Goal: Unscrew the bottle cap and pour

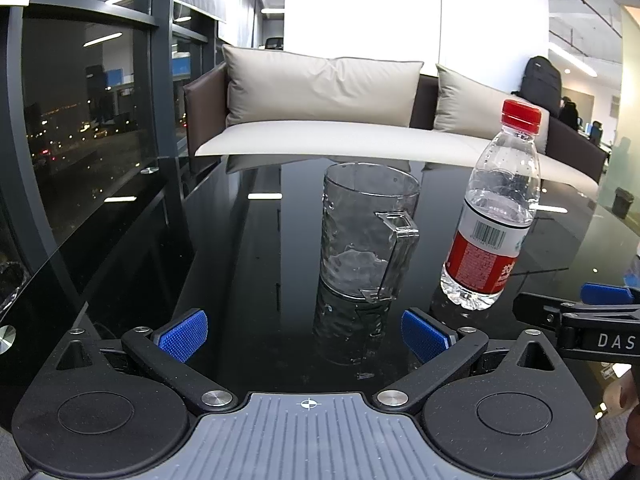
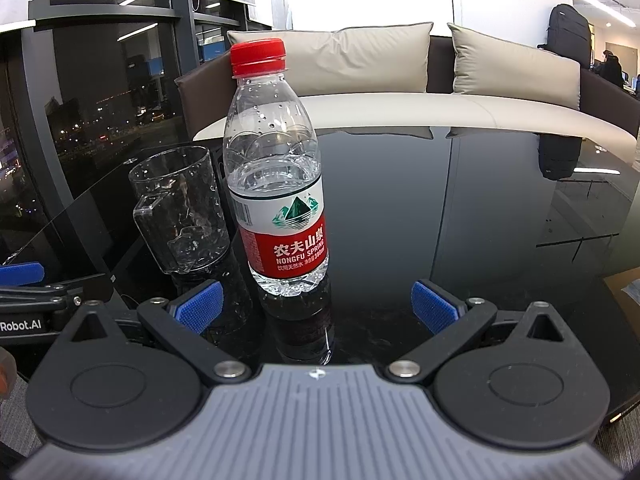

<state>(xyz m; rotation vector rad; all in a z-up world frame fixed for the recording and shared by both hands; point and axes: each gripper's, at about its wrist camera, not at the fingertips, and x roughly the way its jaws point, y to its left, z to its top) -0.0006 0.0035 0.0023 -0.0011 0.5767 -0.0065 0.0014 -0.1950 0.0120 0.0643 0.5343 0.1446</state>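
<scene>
A clear plastic water bottle (image 1: 494,216) with a red cap (image 1: 521,116) and red label stands upright on the black glass table (image 1: 248,248). A clear handled mug (image 1: 366,236) stands left of it. My left gripper (image 1: 304,338) is open and empty, just short of the mug. In the right wrist view the bottle (image 2: 276,172), its cap (image 2: 258,57) screwed on, stands ahead of my open, empty right gripper (image 2: 318,306), slightly left of centre. The mug (image 2: 180,208) is to its left. The right gripper's blue pad (image 1: 606,294) shows at the left view's right edge.
A sofa (image 1: 320,120) with beige cushions stands behind the table. Dark windows (image 1: 80,120) fill the left side. A black backpack (image 2: 570,26) sits on the sofa's right end. The table's right edge (image 2: 616,280) is near my right gripper.
</scene>
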